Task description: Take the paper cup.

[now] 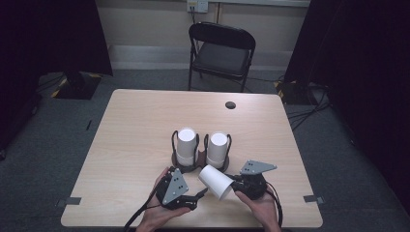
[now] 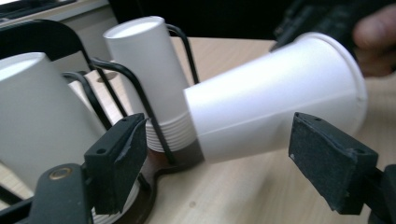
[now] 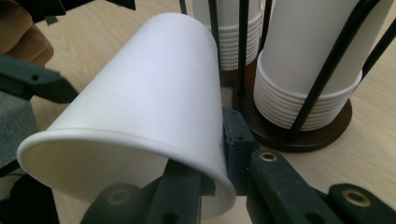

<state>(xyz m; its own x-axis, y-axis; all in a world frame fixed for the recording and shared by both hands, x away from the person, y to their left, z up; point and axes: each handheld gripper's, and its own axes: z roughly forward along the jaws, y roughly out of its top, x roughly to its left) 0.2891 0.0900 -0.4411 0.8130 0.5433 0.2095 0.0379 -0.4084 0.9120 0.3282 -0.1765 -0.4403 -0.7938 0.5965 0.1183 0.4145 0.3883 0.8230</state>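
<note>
At desk (image 1: 145, 121) front: one paper cup (image 1: 216, 181) pinched at the rim by the right gripper (image 1: 235, 184), free of the two racked stacks (image 1: 186, 145). Left gripper (image 1: 202, 194), jaws apart and empty, sits beside it; placing presumably remains.

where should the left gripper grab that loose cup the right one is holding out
Grip the paper cup around its mid-wall, coming in from its closed end. It lies tilted with the rim pinched by the right gripper, so only the tapered body is free for the open left gripper.
</note>
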